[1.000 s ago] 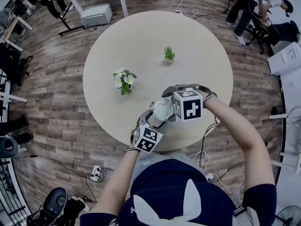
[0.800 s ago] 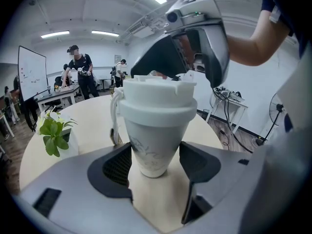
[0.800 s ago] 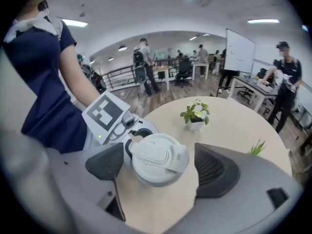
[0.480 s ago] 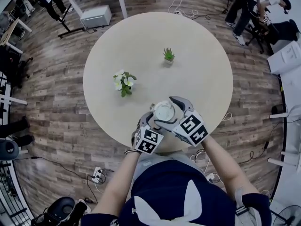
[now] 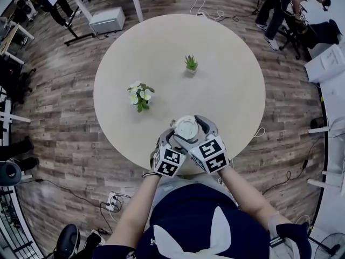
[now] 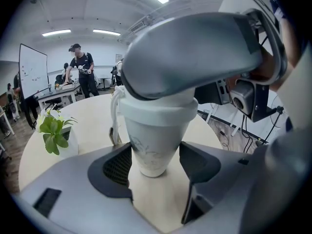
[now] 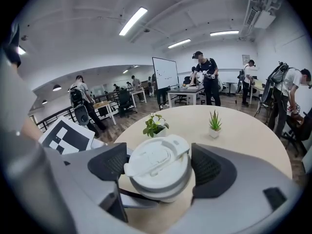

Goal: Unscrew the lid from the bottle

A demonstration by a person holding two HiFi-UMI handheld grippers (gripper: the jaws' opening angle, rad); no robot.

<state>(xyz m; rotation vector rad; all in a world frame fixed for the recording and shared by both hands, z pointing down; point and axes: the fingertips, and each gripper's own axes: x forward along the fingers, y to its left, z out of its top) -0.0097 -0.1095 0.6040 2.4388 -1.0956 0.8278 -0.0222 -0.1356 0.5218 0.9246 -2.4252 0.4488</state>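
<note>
— We're bringing our right gripper [image 5: 192, 130] back round beside the left gripper [image 6: 155, 163], its jaws closing around the lid [image 7: 157, 163].
— Left jaws are clamping the bottle [image 6: 153, 147] at the table's [image 5: 226, 80] near edge. Lid isn't coming off yet; we're regripping to twist.

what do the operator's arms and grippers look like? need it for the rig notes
Both the left gripper and right gripper are smooth grey shells; their tongs carry black meshed pads. Each bears a white cube with black square markers. Arms are bare below short dark navy sleeves. The right tongs are closing round the white lid.
</note>
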